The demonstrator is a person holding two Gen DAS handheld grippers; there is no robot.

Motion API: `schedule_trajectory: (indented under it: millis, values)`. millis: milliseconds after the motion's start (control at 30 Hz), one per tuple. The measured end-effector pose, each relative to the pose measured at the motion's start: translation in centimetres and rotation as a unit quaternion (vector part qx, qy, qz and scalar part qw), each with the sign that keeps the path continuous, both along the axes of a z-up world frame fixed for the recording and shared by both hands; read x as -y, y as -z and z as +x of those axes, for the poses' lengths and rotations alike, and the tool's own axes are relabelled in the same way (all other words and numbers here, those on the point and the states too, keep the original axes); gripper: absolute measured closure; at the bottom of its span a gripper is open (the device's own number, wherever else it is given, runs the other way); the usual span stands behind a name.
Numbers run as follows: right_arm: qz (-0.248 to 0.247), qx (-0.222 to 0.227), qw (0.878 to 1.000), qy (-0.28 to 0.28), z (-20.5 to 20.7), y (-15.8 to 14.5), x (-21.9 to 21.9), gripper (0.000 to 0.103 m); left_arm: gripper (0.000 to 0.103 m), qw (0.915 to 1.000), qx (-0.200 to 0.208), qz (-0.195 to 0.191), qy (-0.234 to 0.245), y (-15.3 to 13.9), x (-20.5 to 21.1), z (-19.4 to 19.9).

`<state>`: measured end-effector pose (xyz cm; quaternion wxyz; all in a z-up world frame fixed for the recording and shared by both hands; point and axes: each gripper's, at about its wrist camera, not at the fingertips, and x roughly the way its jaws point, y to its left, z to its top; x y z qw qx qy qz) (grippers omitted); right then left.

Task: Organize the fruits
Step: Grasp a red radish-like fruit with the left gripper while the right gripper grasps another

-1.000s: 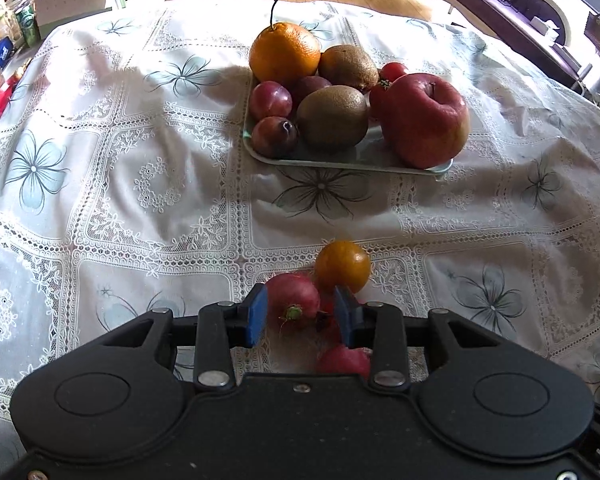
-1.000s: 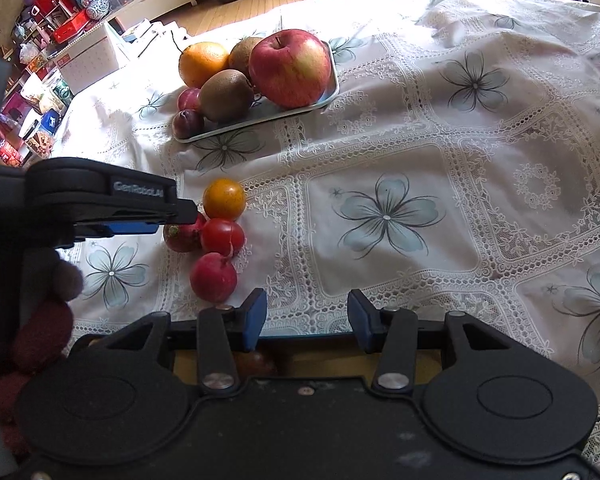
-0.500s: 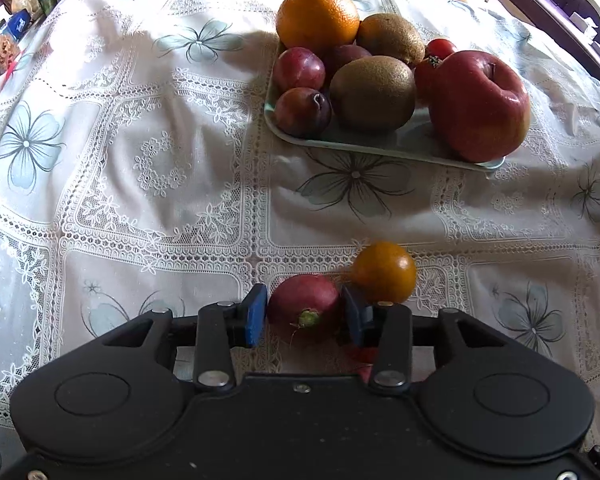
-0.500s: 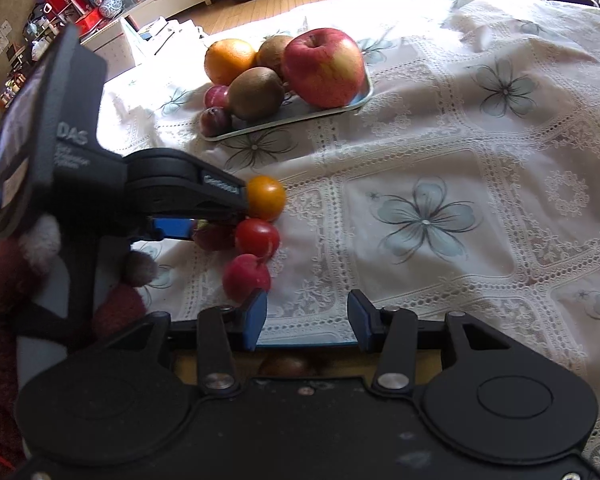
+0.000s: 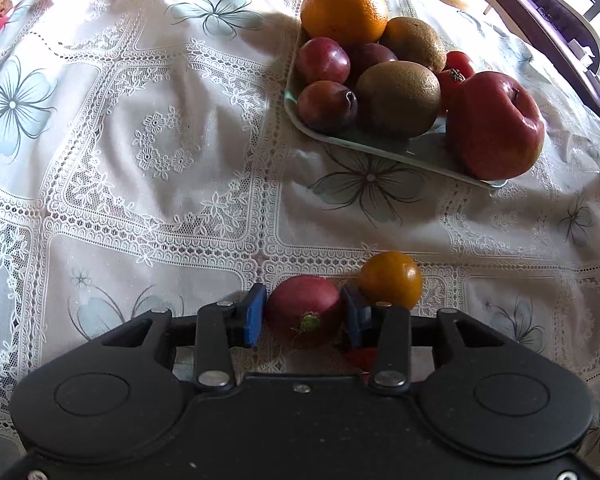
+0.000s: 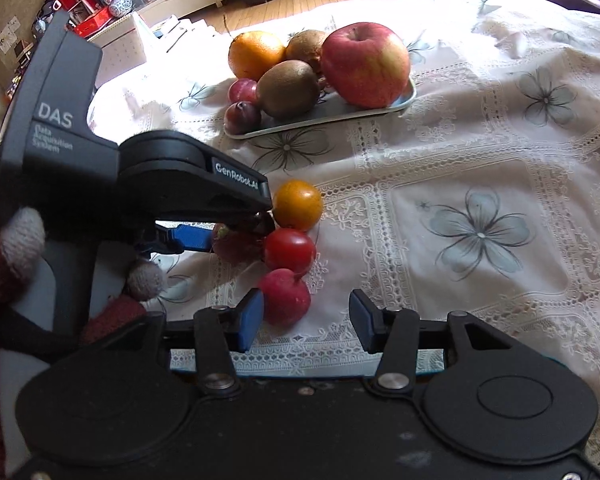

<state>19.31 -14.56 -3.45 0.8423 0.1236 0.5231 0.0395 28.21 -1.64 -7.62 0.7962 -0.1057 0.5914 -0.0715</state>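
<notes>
Near the tray, on its gripper side, the left gripper is lying low over the tablecloth, gloved hand wrapping its handle, pads clamping a red plum. Touching that plum's far side, a small orange fruit is sitting. Right gripper is hovering released, a pink-red fruit resting against its left pad.

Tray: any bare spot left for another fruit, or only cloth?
Tray is crowded; only a sliver by the apple and kiwi is bare. Open tablecloth lies left of it, and between it and the small orange fruit.
</notes>
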Motion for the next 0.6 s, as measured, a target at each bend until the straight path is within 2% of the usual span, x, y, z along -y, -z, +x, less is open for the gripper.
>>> schedule_trajectory:
  millis: [100,200,267,400,433,500,600]
  values:
    - [0.009,-0.004,1.000,-0.002,0.2,0.7,-0.1,0.052,0.052,1.0000,-0.006,-0.003,0.007,-0.2,0.0,0.2]
    - [0.021,-0.007,1.000,0.001,0.6,1.5,-0.2,0.046,0.052,0.9998,-0.013,-0.013,0.002,-0.3,-0.4,0.5]
    - [0.028,-0.007,1.000,0.001,0.7,1.7,-0.2,0.046,0.052,0.9997,-0.015,-0.019,-0.002,-0.3,-0.8,0.7]
    - [0.018,-0.005,1.000,0.001,1.0,2.1,-0.6,0.045,0.053,0.9999,-0.010,-0.007,-0.011,-0.7,-1.7,0.6]
    - [0.015,-0.005,1.000,-0.001,1.1,2.2,-0.7,0.047,0.053,0.9999,-0.007,-0.001,-0.014,-0.8,-2.0,0.5]
    - [0.013,0.002,1.000,-0.014,1.0,2.2,-1.1,0.066,0.054,0.9998,-0.004,0.008,-0.019,-1.0,-2.6,0.5]
    - [0.015,0.003,1.000,-0.015,0.9,2.1,-1.1,0.066,0.054,0.9995,0.002,0.019,-0.027,-1.4,-3.3,0.0]
